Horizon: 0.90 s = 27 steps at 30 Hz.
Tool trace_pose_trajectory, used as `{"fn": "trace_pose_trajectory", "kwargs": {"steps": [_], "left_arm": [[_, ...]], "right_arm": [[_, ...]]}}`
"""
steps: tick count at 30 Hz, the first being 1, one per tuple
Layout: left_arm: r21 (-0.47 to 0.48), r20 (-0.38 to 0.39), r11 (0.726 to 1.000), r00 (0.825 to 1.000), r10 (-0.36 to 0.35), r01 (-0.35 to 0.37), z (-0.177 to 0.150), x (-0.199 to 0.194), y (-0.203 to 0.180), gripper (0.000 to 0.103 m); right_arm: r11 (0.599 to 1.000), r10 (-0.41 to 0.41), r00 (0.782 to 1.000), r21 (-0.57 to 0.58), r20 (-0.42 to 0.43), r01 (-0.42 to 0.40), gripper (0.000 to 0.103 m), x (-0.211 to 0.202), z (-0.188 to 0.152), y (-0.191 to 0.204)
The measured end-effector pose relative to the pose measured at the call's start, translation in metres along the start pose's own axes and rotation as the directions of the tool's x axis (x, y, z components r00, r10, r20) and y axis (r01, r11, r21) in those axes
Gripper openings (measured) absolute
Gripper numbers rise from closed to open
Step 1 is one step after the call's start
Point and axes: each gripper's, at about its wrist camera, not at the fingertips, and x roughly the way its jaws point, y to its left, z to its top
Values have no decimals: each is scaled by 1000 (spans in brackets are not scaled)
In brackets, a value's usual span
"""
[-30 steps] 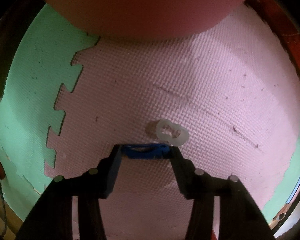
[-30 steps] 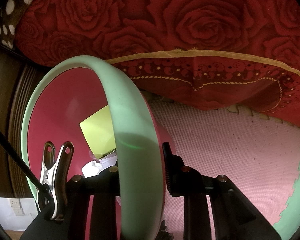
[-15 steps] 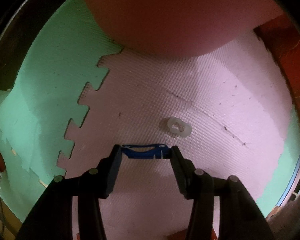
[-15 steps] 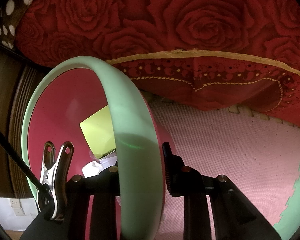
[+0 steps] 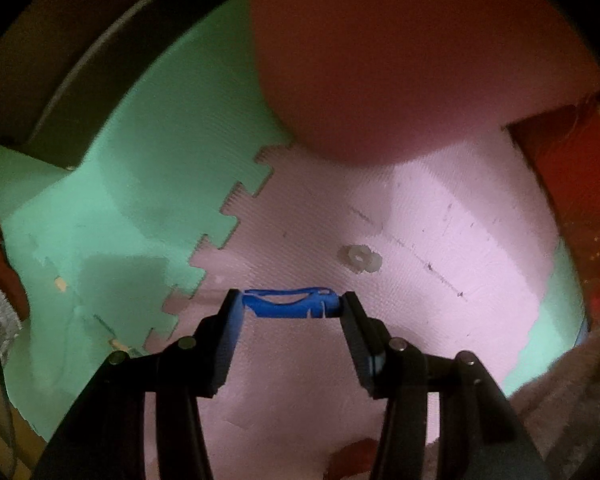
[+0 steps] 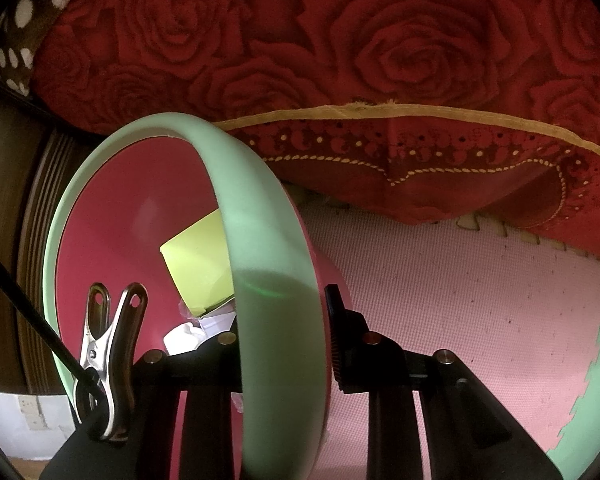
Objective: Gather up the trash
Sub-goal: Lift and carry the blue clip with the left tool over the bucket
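In the left wrist view my left gripper point(image 5: 290, 304) is shut on a flat blue plastic piece point(image 5: 288, 303), held crosswise between both pads above the pink foam mat point(image 5: 440, 208). A small translucent white plastic scrap point(image 5: 359, 259) lies on the mat just beyond it. The round underside of the pink bowl point(image 5: 388, 60) fills the top of that view. In the right wrist view my right gripper point(image 6: 284, 320) is shut on the mint-green rim point(image 6: 276, 264) of the bowl, whose red inside point(image 6: 120, 200) holds a yellow-green paper point(image 6: 196, 264) and crumpled white paper point(image 6: 188, 334).
Green foam mat tiles point(image 5: 140, 200) interlock with the pink one at left and also show at right point(image 6: 596, 360). A red rose-patterned bedspread point(image 6: 380, 60) hangs along the mat's far edge. A metal clip point(image 6: 108, 356) on a black cable sits by the right gripper. Dark wooden furniture point(image 6: 4, 220) stands left.
My left gripper has risen from the mat with the blue piece in it; the white scrap stays on the floor and looks smaller. The right gripper and bowl have not moved.
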Motion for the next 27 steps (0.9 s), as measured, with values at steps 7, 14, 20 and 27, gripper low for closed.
{"fn": "trace_pose_trajectory", "kwargs": {"steps": [7,14,20,27], "left_arm": [[-40,71,999,997,-9,12,-1,-42,13,52],[-54,179,999,984,13,-3,7,-100,22,52],[-56,261,998,965,30,-16,22,-140,20,52],[-16,328,1000,944,23,-19,36,-171,3,52]], "right_arm": [[1000,1,1000,1,0,-1,26,0,0,0],[1000,1,1000,4,-3,-1,26,0,0,0],[1000,1,1000,5,-4,-1,26,1,0,-1],[1000,1,1000,6,-4,-1,26,1,0,-2]]}}
